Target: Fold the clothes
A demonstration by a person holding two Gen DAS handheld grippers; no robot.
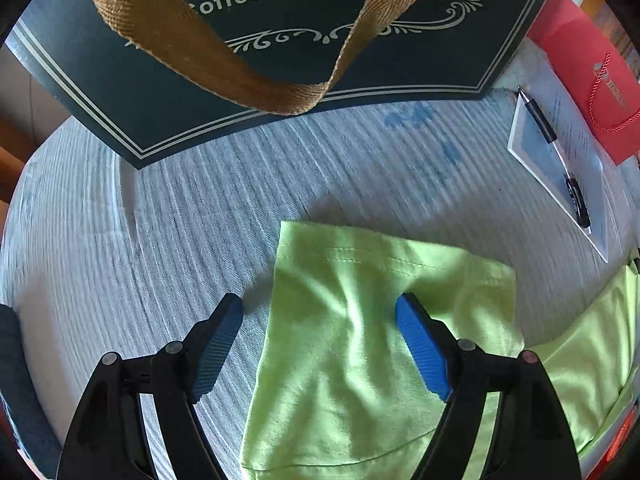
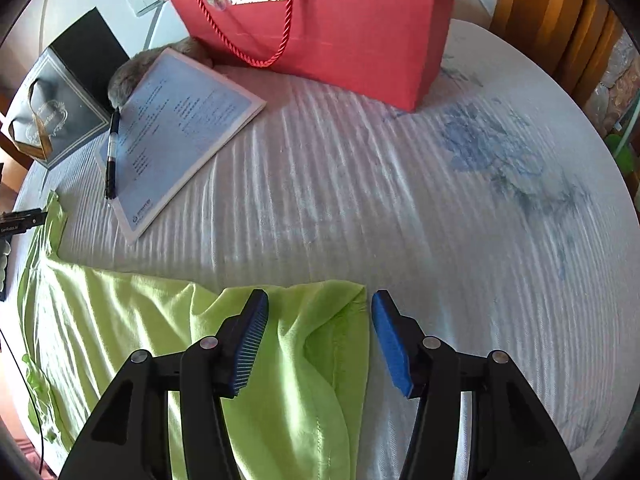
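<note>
A lime-green garment [image 1: 360,344] lies on a round table under a white ribbed cloth [image 1: 160,240]. In the left wrist view one sleeve [image 1: 392,276] lies flat, pointing away from me. My left gripper [image 1: 320,316] hovers open over that sleeve's left edge, one blue pad off the fabric and one above it. In the right wrist view the garment [image 2: 120,312] spreads left, with a rumpled sleeve end [image 2: 332,320] near centre. My right gripper [image 2: 318,312] is open astride that sleeve end, holding nothing.
A dark gift bag [image 1: 280,60] with a tan strap [image 1: 180,40] stands close ahead of the left gripper. A printed booklet [image 2: 180,132] with a black pen [image 2: 111,156] lies mid-table. A red paper bag [image 2: 340,28] stands behind it. Wooden furniture [image 2: 552,12] lies beyond the table's edge.
</note>
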